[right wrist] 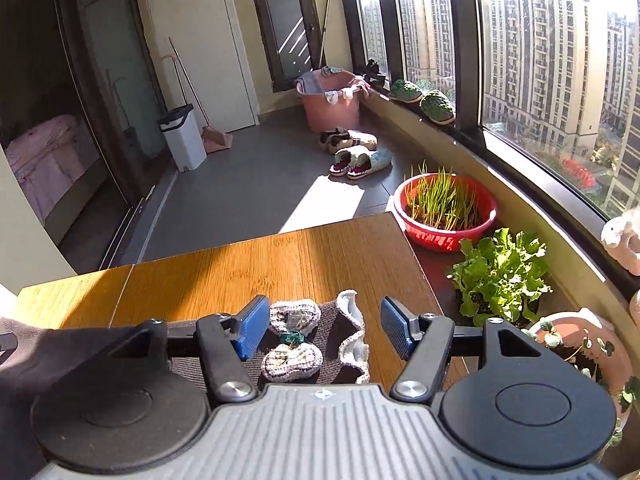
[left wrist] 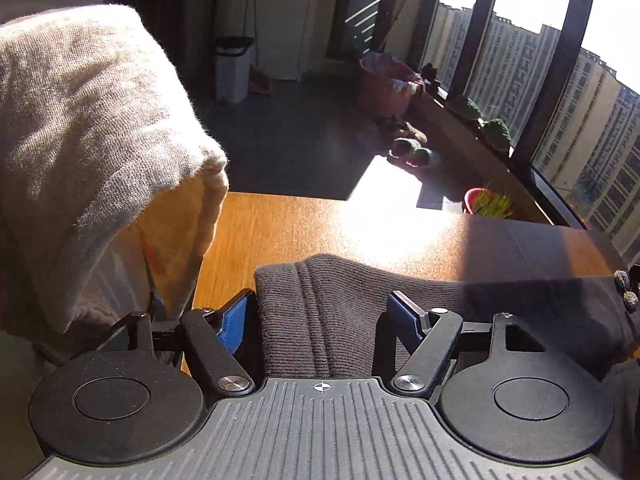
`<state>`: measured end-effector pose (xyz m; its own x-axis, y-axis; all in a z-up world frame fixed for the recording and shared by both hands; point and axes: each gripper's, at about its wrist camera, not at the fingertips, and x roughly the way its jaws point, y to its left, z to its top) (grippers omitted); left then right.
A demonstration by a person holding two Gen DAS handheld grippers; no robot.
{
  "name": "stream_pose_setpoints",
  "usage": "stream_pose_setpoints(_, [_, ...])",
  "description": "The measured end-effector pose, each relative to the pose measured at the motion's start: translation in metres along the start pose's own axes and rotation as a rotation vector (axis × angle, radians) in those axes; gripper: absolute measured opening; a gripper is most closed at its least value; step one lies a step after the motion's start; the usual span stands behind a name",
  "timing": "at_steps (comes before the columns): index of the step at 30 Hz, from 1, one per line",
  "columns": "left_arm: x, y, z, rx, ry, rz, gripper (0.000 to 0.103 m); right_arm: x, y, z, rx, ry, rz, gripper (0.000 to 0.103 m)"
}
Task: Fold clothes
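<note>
Apparently no legible writing; dark knit garment (left wrist: 328, 312) between left gripper (left wrist: 320, 316) pads.

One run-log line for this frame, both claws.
left claw: open, astride dark knit garment | right claw: open, over its crochet trim | wooden table | fold: not done

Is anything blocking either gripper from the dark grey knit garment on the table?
Nothing visible does. The dark grey knit garment already lies between the jaws of the left gripper, and its crochet-trimmed end sits between the jaws of the right gripper. The beige cloth hangs off to the side.
</note>
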<state>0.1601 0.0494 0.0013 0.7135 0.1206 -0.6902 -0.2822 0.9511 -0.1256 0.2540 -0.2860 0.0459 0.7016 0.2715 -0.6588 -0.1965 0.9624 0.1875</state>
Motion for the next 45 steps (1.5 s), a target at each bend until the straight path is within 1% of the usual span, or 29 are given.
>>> stream_pose_setpoints(1, [-0.002, -0.001, -0.001, 0.012, 0.001, -0.012, 0.049, 0.007, -0.001, -0.001, 0.009, 0.012, 0.008, 0.036])
stream_pose_setpoints(2, [-0.005, -0.001, -0.002, 0.011, -0.004, -0.032, 0.038, 0.007, -0.001, -0.001, 0.018, 0.016, 0.027, 0.017])
stream_pose_setpoints(4, [-0.017, -0.001, -0.002, 0.014, -0.029, -0.064, 0.036, -0.009, 0.001, -0.002, 0.015, -0.024, 0.050, 0.006])
stream_pose_setpoints(6, [-0.041, -0.003, -0.001, 0.027, -0.088, -0.091, 0.035, -0.036, 0.004, -0.003, -0.016, -0.095, 0.079, 0.006])
stream_pose_setpoints(8, [-0.075, -0.003, -0.008, 0.037, -0.149, -0.139, 0.035, -0.079, 0.002, -0.010, -0.051, -0.164, 0.132, 0.005])
stream_pose_setpoints(10, [-0.111, -0.004, -0.021, 0.056, -0.201, -0.183, 0.035, -0.113, -0.004, -0.024, -0.090, -0.202, 0.154, 0.005])
stream_pose_setpoints(12, [-0.134, -0.003, -0.047, 0.072, -0.203, -0.195, 0.036, -0.135, -0.014, -0.047, -0.117, -0.200, 0.140, 0.006])
stream_pose_setpoints(13, [-0.141, -0.002, -0.061, 0.079, -0.188, -0.196, 0.036, -0.142, -0.020, -0.062, -0.149, -0.194, 0.113, 0.006])
stream_pose_setpoints(16, [-0.154, 0.001, -0.102, 0.116, -0.136, -0.183, 0.039, -0.151, -0.031, -0.102, -0.234, -0.184, -0.028, 0.007])
stream_pose_setpoints(17, [-0.159, 0.002, -0.112, 0.123, -0.121, -0.182, 0.041, -0.153, -0.037, -0.109, -0.215, -0.168, -0.042, 0.007])
stream_pose_setpoints(19, [-0.173, 0.005, -0.130, 0.124, -0.106, -0.194, 0.042, -0.161, -0.055, -0.119, -0.103, -0.149, -0.017, 0.008])
stream_pose_setpoints(21, [-0.194, 0.007, -0.141, 0.118, -0.120, -0.225, 0.047, -0.169, -0.070, -0.120, -0.009, -0.152, 0.016, 0.018])
stream_pose_setpoints(23, [-0.212, 0.005, -0.145, 0.131, -0.141, -0.249, 0.052, -0.172, -0.078, -0.118, 0.052, -0.162, 0.052, 0.045])
stream_pose_setpoints(26, [-0.235, 0.002, -0.152, 0.138, -0.175, -0.272, 0.059, -0.164, -0.075, -0.117, 0.091, -0.133, 0.120, 0.055])
stream_pose_setpoints(28, [-0.240, -0.001, -0.155, 0.120, -0.185, -0.272, 0.069, -0.148, -0.066, -0.116, 0.096, -0.085, 0.147, 0.059])
stream_pose_setpoints(29, [-0.238, -0.003, -0.157, 0.109, -0.188, -0.259, 0.079, -0.140, -0.063, -0.118, 0.101, -0.061, 0.159, 0.059])
stream_pose_setpoints(30, [-0.236, -0.004, -0.158, 0.099, -0.190, -0.247, 0.079, -0.135, -0.057, -0.119, 0.094, -0.042, 0.183, 0.058])
stream_pose_setpoints(31, [-0.232, -0.005, -0.160, 0.089, -0.181, -0.241, 0.079, -0.131, -0.050, -0.122, 0.083, -0.024, 0.211, 0.043])
stream_pose_setpoints(32, [-0.228, -0.007, -0.161, 0.083, -0.169, -0.241, 0.076, -0.128, -0.043, -0.124, 0.072, -0.007, 0.239, 0.019])
stream_pose_setpoints(33, [-0.220, -0.011, -0.162, 0.089, -0.146, -0.243, 0.065, -0.128, -0.036, -0.124, 0.048, -0.008, 0.248, 0.013])
stream_pose_setpoints(34, [-0.214, -0.017, -0.163, 0.112, -0.119, -0.241, 0.056, -0.133, -0.024, -0.121, 0.002, -0.027, 0.239, 0.011])
stream_pose_setpoints(35, [-0.210, -0.024, -0.166, 0.141, -0.093, -0.239, 0.030, -0.139, -0.014, -0.113, -0.038, -0.059, 0.237, 0.010])
stream_pose_setpoints(36, [-0.207, -0.030, -0.168, 0.170, -0.066, -0.239, 0.016, -0.145, -0.006, -0.104, -0.074, -0.094, 0.238, 0.009])
stream_pose_setpoints(38, [-0.204, -0.041, -0.176, 0.229, -0.020, -0.245, 0.016, -0.156, 0.007, -0.083, -0.137, -0.166, 0.240, 0.009])
stream_pose_setpoints(40, [-0.202, -0.049, -0.186, 0.277, 0.025, -0.245, 0.018, -0.160, 0.013, -0.062, -0.178, -0.210, 0.231, 0.009])
stream_pose_setpoints(41, [-0.201, -0.051, -0.191, 0.289, 0.042, -0.240, 0.024, -0.155, 0.013, -0.057, -0.187, -0.199, 0.208, 0.009])
stream_pose_setpoints(43, [-0.204, -0.048, -0.195, 0.271, 0.042, -0.255, 0.027, -0.141, 0.010, -0.049, -0.198, -0.156, 0.149, 0.009])
stream_pose_setpoints(44, [-0.207, -0.045, -0.194, 0.244, 0.034, -0.277, 0.034, -0.131, 0.006, -0.051, -0.194, -0.121, 0.104, 0.010])
stream_pose_setpoints(45, [-0.211, -0.042, -0.193, 0.216, 0.026, -0.300, 0.050, -0.122, 0.000, -0.055, -0.185, -0.081, 0.058, 0.010])
